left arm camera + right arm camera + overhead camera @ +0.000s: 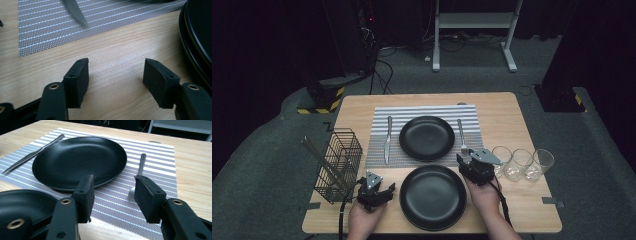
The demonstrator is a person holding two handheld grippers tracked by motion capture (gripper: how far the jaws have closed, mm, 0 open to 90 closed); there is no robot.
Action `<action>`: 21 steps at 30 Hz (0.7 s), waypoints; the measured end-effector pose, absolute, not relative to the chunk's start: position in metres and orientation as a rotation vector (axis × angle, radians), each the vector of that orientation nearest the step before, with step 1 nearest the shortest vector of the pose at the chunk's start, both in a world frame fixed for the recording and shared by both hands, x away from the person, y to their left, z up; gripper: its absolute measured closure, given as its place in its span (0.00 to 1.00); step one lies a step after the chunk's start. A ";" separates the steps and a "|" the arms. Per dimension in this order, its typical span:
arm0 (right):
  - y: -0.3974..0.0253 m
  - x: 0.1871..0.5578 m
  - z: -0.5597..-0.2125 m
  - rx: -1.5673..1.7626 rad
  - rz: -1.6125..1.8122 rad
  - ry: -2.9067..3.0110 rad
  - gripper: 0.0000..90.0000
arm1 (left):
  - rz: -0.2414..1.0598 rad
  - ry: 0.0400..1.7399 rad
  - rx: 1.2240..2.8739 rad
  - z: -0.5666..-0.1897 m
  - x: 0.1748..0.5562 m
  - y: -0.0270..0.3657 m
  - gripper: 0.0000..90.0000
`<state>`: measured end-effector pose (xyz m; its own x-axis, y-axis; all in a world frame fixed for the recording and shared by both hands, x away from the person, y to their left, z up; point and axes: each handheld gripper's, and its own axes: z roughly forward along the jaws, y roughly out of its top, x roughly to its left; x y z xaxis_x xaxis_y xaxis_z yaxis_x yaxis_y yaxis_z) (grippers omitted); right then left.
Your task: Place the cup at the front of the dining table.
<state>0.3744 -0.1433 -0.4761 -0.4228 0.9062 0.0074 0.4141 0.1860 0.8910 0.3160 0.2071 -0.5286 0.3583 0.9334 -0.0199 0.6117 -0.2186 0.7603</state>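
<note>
Held low at about 7 o'clock on the wooden table (pixel 507 125), the left gripper (pixel 377 192) is seen with its jaws spread wide and nothing between them, bare wood lying in the gap; at 9 o'clock a black wire basket (pixel 339 162) is stood with long sticks leaning in it; a striped placemat (pixel 424 112) is laid toward 12 o'clock, carrying a knife (pixel 387 140) on its left, a black plate (pixel 427 137) at its middle and a fork (pixel 461 135) on its right; a second black plate (pixel 432 196) is set at 6 o'clock, between the two grippers; the right gripper (pixel 473 167) is held at about 4 o'clock, its jaws parted and empty, with the fork's head just beyond them; three clear glasses (pixel 522 164) are lined up at 3 o'clock.
</note>
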 end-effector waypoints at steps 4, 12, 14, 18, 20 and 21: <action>-0.149 0.366 -0.473 1.217 1.204 1.924 0.58 | 0.591 1.344 1.928 -0.529 0.316 0.207 0.40; -0.161 0.357 -0.466 1.204 1.255 1.939 0.56 | 0.627 1.369 1.937 -0.529 0.317 0.204 0.36; -0.163 0.356 -0.465 1.193 1.262 1.944 0.55 | 0.630 1.393 1.929 -0.529 0.318 0.204 0.32; -0.167 0.356 -0.460 1.178 1.300 1.952 0.51 | 0.633 1.409 1.925 -0.529 0.318 0.204 0.28; -0.168 0.354 -0.457 1.170 1.310 1.951 0.50 | 0.632 1.412 1.922 -0.529 0.318 0.204 0.27; -0.168 0.353 -0.456 1.167 1.314 1.951 0.50 | 0.631 1.413 1.923 -0.529 0.318 0.204 0.26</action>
